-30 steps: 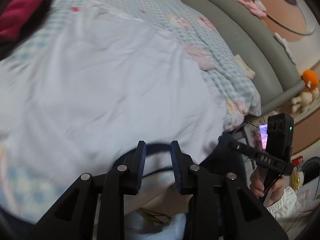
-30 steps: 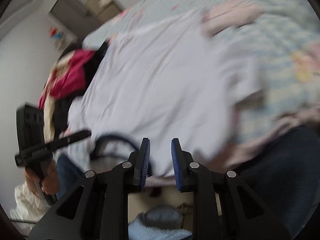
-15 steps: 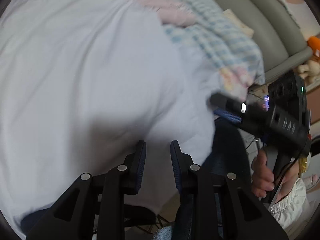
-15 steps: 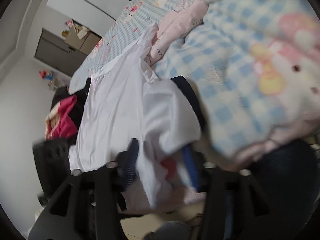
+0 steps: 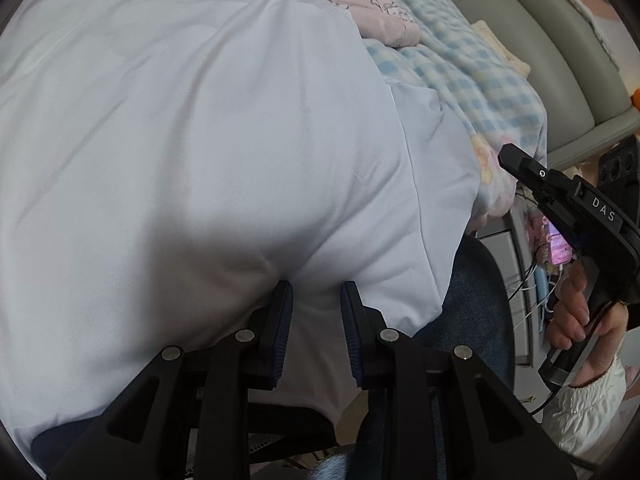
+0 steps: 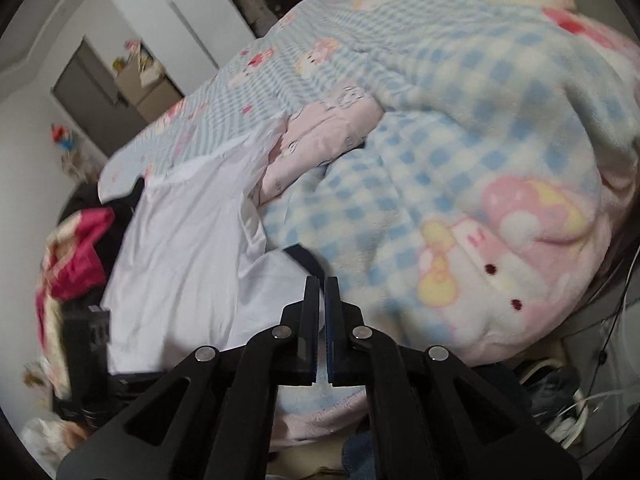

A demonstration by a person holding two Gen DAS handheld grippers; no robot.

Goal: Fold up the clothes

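Observation:
A white T-shirt (image 5: pixel 208 128) lies spread on the bed and fills most of the left wrist view. My left gripper (image 5: pixel 316 292) is open, its fingertips at the shirt's near edge with cloth between them. In the right wrist view the shirt (image 6: pixel 188 240) lies at the left, a dark navy trim (image 6: pixel 308 260) showing at its right sleeve. My right gripper (image 6: pixel 321 284) has its jaws nearly closed, and white cloth seems pinched between them at that sleeve. The right gripper also shows in the left wrist view (image 5: pixel 576 216), held in a hand.
A blue checked cartoon blanket (image 6: pixel 460 168) covers the bed to the right. A pink garment (image 6: pixel 320 140) lies beside the shirt. A red and black pile of clothes (image 6: pixel 76 256) lies at the left. A grey padded headboard (image 5: pixel 560 40) stands behind.
Both grippers have moved in close to the shirt. The right gripper has gone from wide open around the sleeve to nearly closed on it. The left gripper stays open at the near edge.

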